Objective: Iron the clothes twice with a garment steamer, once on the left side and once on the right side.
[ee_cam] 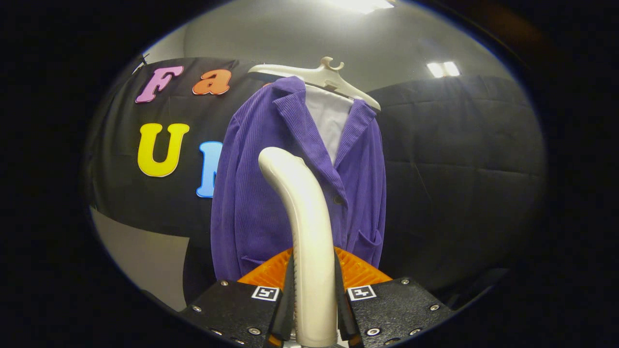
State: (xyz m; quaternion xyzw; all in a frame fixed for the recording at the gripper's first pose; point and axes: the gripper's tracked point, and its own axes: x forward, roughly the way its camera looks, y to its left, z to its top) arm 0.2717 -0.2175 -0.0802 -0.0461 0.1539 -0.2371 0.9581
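Note:
A purple corduroy jacket (256,193) hangs on a white hanger (324,77) in front of the black booth wall, with a white lining showing at its open collar. My gripper (313,299) is shut on the handle of a white garment steamer (302,212); both fingers press on it from either side. The steamer rises upright from between the fingers and curves toward the jacket. Its head sits in front of the jacket's left front panel, beside the lapel. Whether the head touches the cloth I cannot tell.
The black cloth wall (459,183) runs behind and to the right of the jacket. A pale grey wall and floor patch (140,256) shows low to the left. Ceiling lights (442,69) glow above.

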